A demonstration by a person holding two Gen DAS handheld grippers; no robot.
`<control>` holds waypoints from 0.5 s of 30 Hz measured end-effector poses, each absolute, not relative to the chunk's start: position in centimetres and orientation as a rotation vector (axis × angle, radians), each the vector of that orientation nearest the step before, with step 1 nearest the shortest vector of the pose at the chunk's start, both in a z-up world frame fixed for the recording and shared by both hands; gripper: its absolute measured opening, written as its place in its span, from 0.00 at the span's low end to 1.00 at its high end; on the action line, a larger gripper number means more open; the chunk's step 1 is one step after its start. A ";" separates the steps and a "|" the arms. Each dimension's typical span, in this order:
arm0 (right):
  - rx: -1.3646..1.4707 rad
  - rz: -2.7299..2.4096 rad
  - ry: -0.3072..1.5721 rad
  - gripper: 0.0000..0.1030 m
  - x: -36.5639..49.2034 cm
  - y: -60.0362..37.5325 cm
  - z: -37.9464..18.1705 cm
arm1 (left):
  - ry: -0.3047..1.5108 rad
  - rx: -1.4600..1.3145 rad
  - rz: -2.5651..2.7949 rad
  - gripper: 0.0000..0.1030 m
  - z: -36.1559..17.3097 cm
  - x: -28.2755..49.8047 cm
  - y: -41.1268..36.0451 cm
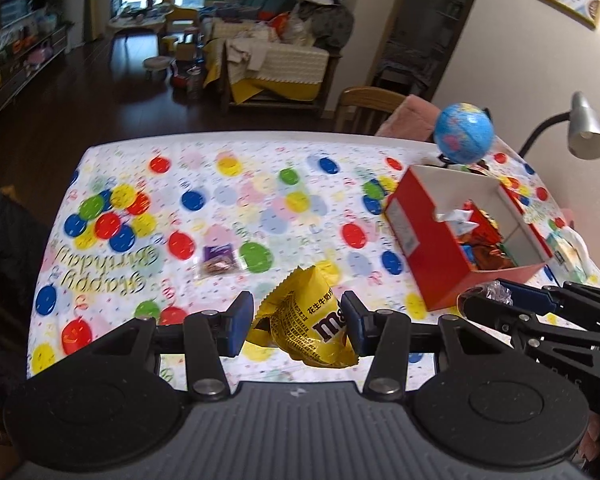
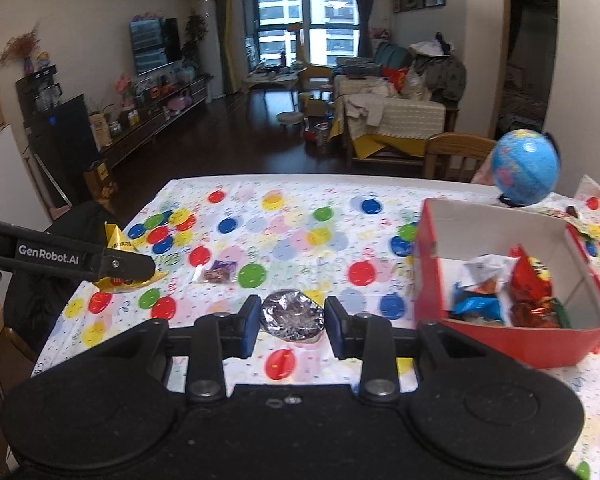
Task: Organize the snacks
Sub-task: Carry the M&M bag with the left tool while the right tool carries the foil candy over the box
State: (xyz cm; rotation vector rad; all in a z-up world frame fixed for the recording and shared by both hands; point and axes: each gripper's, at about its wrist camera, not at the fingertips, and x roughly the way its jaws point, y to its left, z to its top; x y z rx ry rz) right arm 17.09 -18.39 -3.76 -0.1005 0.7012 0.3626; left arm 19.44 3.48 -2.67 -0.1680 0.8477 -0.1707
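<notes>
My left gripper (image 1: pixel 298 320) is shut on a yellow M&M's bag (image 1: pixel 308 320) and holds it above the table's near side. It also shows in the right wrist view (image 2: pixel 140 270), with the yellow bag (image 2: pixel 118 238) in it. My right gripper (image 2: pixel 290 320) is shut on a silver foil-wrapped snack (image 2: pixel 292 314), just left of the red box (image 2: pixel 512 344). The red box (image 1: pixel 424 248) is open and holds several wrapped snacks (image 2: pixel 512 296). A small purple snack packet (image 1: pixel 218 260) lies on the tablecloth; it also shows in the right wrist view (image 2: pixel 219 271).
The table wears a balloon-print birthday cloth (image 1: pixel 220 200). A blue globe (image 1: pixel 464 132) stands behind the box, a silver desk lamp (image 1: pixel 584 128) at far right. A wooden chair (image 2: pixel 456 156) stands at the table's far edge. A white tissue pack (image 1: pixel 568 248) lies right of the box.
</notes>
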 end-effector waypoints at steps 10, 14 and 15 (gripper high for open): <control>-0.084 0.301 0.670 0.31 17.8 -24.2 -2.3 | 0.812 -0.116 -0.217 0.46 -0.7 21.1 -2.7; -0.082 0.294 0.660 0.31 18.5 -27.0 -1.9 | 0.814 -0.097 -0.226 0.46 -0.5 22.1 -5.9; -0.083 0.292 0.659 0.31 18.8 -27.6 -1.9 | 0.814 -0.091 -0.228 0.46 -0.5 22.4 -6.7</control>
